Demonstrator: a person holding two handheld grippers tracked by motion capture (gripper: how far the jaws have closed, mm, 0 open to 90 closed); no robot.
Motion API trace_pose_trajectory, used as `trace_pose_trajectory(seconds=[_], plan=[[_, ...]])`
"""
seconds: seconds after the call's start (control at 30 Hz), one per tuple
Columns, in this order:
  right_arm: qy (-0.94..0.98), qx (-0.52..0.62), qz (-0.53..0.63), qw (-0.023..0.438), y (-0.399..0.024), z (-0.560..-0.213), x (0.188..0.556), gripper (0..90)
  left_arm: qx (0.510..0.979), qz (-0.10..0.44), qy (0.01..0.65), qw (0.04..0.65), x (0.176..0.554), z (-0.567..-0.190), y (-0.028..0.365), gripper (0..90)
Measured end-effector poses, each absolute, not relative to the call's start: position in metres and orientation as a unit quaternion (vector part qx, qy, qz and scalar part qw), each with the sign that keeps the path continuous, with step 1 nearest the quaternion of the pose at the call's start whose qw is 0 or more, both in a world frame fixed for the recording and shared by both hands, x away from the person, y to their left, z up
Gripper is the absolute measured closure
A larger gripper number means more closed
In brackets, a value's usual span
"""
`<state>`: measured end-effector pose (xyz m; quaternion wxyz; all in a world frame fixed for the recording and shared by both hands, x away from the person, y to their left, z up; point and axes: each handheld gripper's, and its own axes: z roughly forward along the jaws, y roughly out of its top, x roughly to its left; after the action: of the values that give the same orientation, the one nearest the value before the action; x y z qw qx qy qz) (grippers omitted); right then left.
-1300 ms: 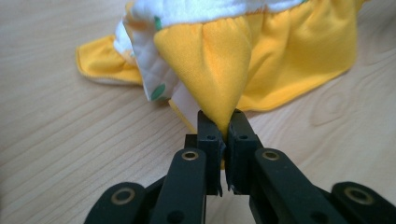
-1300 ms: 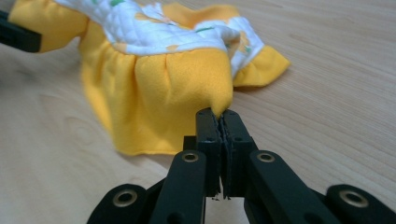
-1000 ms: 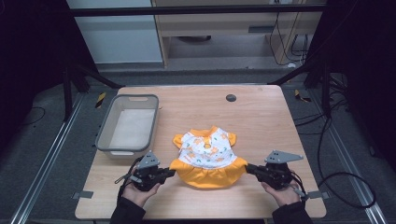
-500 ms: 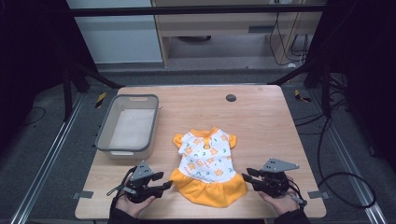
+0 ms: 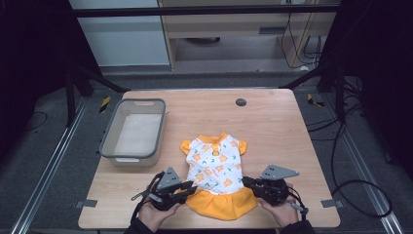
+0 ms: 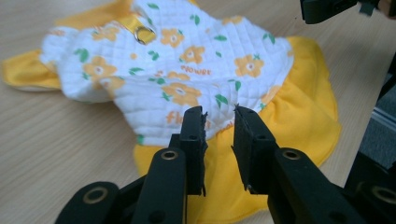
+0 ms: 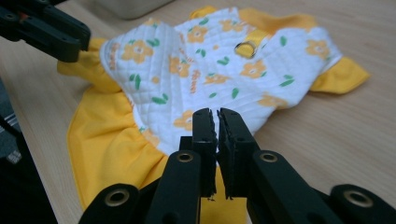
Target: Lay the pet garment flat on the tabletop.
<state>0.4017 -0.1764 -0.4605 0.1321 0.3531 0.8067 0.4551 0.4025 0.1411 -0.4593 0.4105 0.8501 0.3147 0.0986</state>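
Noted dress flat at near table edge, between grippers. Found left gripper jaws parted, just closing, no cloth pinched; right gripper clenched empty (hem beside it). Needed both opened, then nipping skirt corners evenly.

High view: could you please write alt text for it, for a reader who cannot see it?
A small white flowered dress with an orange skirt lies flat on a wooden table, a hand-held gripper at each side of its skirt: left gripper, right gripper. A grey bin stands at the left.
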Motion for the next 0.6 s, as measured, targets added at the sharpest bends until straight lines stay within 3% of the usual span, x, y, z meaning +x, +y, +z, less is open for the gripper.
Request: trace_pose_trajectory(seconds=[0.33, 0.6], plan=[[0.836, 0.361, 0.388, 0.143, -0.158, -0.489, 0.417, 84.2, 0.851, 0.137, 0.355, 0.361, 0.436, -0.486, 0.143, 71.6], [0.846, 0.359, 0.366, 0.144, -0.157, -0.497, 0.419, 86.1, 0.856, 0.125, 0.362, 0.347, 0.44, -0.492, 0.154, 71.0]])
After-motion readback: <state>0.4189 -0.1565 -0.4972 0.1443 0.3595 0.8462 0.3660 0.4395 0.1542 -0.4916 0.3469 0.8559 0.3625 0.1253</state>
